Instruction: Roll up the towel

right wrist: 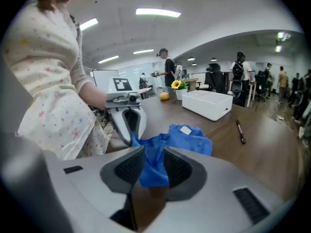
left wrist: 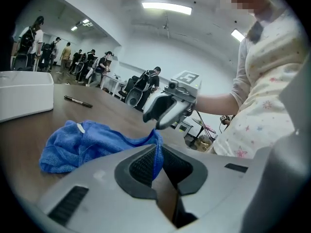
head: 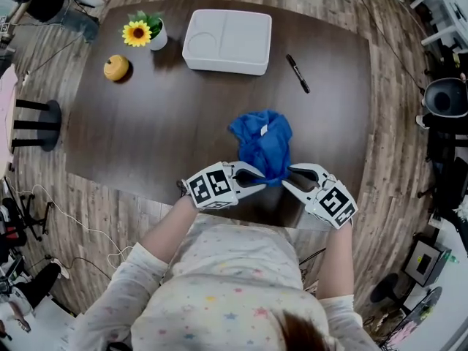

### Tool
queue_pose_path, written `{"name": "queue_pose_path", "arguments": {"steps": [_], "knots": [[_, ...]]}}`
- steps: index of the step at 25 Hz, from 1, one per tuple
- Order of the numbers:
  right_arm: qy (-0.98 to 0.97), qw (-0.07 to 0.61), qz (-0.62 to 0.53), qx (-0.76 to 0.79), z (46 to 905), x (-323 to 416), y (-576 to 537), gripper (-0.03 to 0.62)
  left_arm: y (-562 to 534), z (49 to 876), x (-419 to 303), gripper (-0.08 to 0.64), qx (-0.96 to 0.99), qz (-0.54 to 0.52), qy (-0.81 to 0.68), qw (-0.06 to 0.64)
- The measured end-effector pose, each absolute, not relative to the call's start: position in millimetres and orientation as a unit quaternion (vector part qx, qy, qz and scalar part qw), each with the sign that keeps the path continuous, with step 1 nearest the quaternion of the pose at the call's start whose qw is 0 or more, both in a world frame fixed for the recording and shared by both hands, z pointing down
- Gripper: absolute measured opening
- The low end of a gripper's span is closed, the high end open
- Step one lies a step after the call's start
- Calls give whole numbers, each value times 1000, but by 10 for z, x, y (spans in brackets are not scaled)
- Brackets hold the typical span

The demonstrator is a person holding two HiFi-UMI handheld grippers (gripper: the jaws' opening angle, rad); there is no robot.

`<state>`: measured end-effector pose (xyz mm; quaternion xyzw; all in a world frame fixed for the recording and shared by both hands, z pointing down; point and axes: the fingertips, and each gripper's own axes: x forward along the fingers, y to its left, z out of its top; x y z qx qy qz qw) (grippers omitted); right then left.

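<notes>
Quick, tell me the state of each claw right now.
Left claw: closed, pinching an edge of the towel.
Right claw: closed, holding the same towel.

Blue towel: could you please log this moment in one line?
blue cloth towel: crumpled; left gripper: holds it; right gripper: holds it

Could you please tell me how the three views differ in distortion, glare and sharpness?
Head view: wide-angle bending at the edges, even light, towel and tray sharp. Left gripper view: strong fisheye with dark corners, the ceiling light glares white, the gripper's own body close up looks soft. Right gripper view: the same fisheye vignette, bright ceiling strips, the pen clear.
</notes>
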<state>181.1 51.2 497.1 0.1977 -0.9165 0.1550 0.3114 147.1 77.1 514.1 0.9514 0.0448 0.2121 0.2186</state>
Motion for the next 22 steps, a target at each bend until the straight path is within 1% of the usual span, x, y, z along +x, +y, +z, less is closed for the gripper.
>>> {"name": "queue_pose_path", "arguments": {"steps": [1,3,7,11,14,15,19,22], "knots": [[-914,301,164,219,4978,1866,389,119,779,5121,1462,32,952,209,43,219],[-901,290,177,267,5042,1961,96,81,800,5076,1446,32,953,202,43,221],[-858,312,227,338,5443,2074,-404,78,846,5010,1410,32,954,193,41,224],[-842,326,261,341,5730,1992,-660,125,904,4938,1386,31,956,181,42,225],[-843,335,268,325,5812,1899,-723,142,987,4890,1366,32,958,176,53,220],[-843,339,272,318,5824,1871,-714,135,1014,4878,1357,32,958,175,56,219],[-848,339,270,305,5730,1813,-628,16,1034,4868,1307,32,959,174,46,218],[-855,329,265,301,5580,1804,-563,5,980,4875,1240,32,961,178,34,211]]}}
